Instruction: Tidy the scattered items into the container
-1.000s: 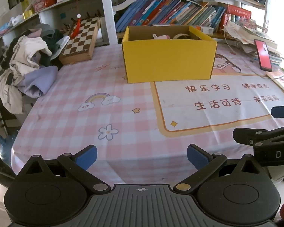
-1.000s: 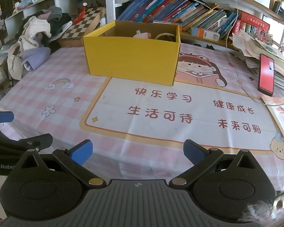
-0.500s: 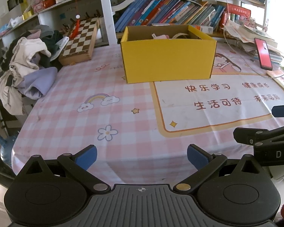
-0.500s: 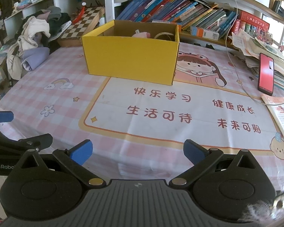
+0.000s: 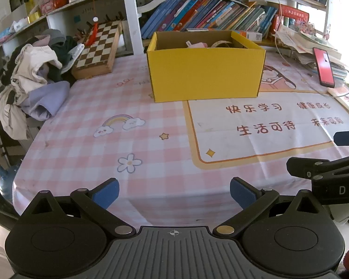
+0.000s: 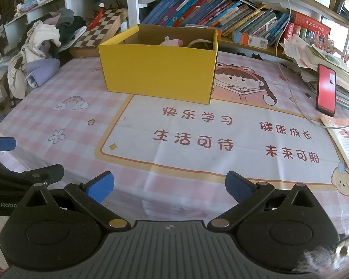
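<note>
- Both tools hover low at the near edge of the table point(image 5: 151, 121), side by side, aimed at the yellow box point(image 5: 206, 75).
- Left tongs point(image 5: 173, 191): blue pads spread wide, nothing between them.
- Right tongs point(image 6: 169, 187): same story, wide apart and empty-handed.
- The yellow box sits toward the far side of the table, open at the top, just in front of the bookshelf point(image 6: 221, 7).
- Inside it, a pink item point(image 6: 172, 42) and a pale ring-shaped thing point(image 6: 199, 43) peek over the rim; what else lies in there is hidden.
- On the pink checked cloth in front of the box, I can spot no loose item at all.
- My read: the tidying looks done or nearly done, with both tools parked at rest.
- A red phone point(image 6: 326, 90) leans on papers at the right and a chessboard point(image 5: 97, 46) sits at the far left; whether either counts as scattered, I can't tell.
- If one does, the next move calls for a long reach across the table, tongs kept wide until they straddle it.
</note>
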`<state>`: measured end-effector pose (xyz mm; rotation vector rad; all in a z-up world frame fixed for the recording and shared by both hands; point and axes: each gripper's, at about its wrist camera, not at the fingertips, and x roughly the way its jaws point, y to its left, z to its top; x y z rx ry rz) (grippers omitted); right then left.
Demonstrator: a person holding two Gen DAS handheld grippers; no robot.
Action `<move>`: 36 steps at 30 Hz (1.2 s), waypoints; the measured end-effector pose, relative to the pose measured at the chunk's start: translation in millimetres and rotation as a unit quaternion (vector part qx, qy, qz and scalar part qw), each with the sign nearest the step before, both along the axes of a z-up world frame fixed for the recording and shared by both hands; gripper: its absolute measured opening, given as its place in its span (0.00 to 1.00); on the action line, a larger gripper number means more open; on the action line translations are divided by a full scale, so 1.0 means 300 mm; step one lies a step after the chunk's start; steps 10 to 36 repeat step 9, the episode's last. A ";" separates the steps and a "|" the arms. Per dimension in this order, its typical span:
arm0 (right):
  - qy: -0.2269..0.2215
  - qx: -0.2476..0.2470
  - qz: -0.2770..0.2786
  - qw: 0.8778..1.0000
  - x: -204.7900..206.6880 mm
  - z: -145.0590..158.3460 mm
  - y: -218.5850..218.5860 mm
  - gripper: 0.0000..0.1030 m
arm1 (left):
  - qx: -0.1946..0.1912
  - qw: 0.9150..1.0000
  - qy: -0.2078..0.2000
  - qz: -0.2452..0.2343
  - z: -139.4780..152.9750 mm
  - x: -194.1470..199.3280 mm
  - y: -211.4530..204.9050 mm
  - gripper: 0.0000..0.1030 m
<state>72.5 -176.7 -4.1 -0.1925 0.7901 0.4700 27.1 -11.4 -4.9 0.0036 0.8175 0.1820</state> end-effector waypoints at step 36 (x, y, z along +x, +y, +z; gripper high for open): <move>0.001 0.001 -0.001 1.000 0.002 -0.001 -0.006 1.00 | -0.001 1.000 -0.003 0.002 0.000 -0.002 -0.003 1.00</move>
